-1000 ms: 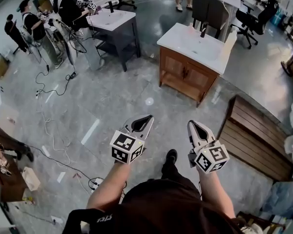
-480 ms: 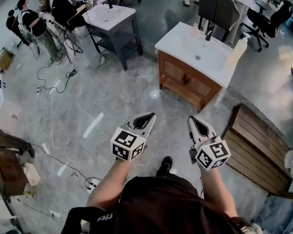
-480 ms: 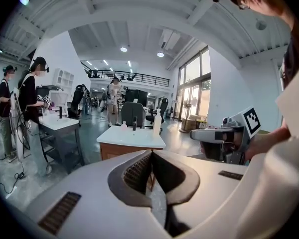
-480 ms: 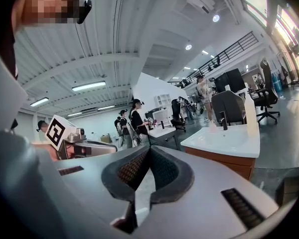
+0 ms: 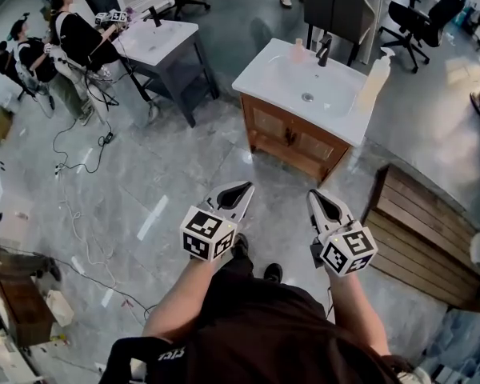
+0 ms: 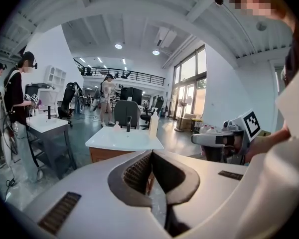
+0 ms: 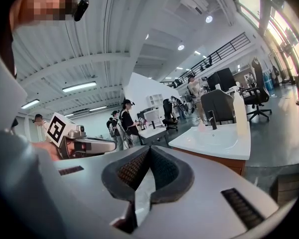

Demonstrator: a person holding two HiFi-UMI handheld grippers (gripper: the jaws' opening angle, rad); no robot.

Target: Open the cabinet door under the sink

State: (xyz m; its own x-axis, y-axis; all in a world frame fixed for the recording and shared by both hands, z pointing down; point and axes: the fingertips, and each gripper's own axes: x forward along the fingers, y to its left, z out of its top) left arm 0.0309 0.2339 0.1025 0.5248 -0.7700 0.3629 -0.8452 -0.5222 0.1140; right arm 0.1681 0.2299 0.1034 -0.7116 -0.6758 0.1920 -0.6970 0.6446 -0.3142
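Head view: set above the person, facing forward and steeply down, well back from the sink cabinet (image 5: 292,138). Left gripper view and right gripper view: set low, nearly level, looking along their own jaws toward that cabinet, well apart from it. All three views share the cabinet.

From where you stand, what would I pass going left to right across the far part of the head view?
Person in a black top → dark grey washstand → wooden sink cabinet → black office chair.
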